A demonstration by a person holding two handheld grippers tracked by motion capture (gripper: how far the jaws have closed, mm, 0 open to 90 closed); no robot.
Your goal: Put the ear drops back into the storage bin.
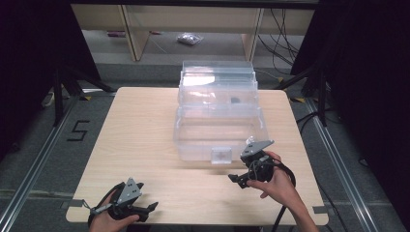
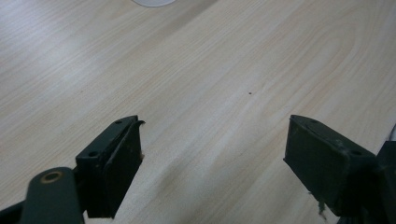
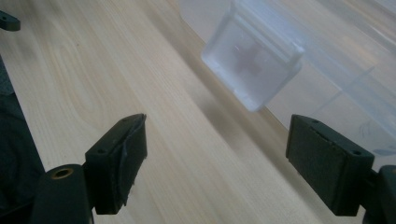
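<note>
Clear plastic storage box (image 1: 220,108) is sitting latched on the pale wooden desk (image 1: 140,135) — both tongs, left (image 1: 151,207) and right (image 1: 235,179), are gaping wide, empty; the right could be slipping off the frosted front latch (image 3: 252,70).

Clear lidded box (image 1: 220,116) on wooden table (image 1: 135,145)

We read this as a lab or recording rig, not a home. A bare light-wood counter (image 1: 145,145) stands on grey carpet, with black curtains (image 1: 29,58) on both sides and black stand legs (image 1: 60,92) beside them. A "5" (image 1: 77,130) is taped on the floor, metal rails (image 1: 29,174) run alongside, and loose cables (image 1: 283,34) lie at the back near wooden furniture legs (image 1: 133,34).
</note>
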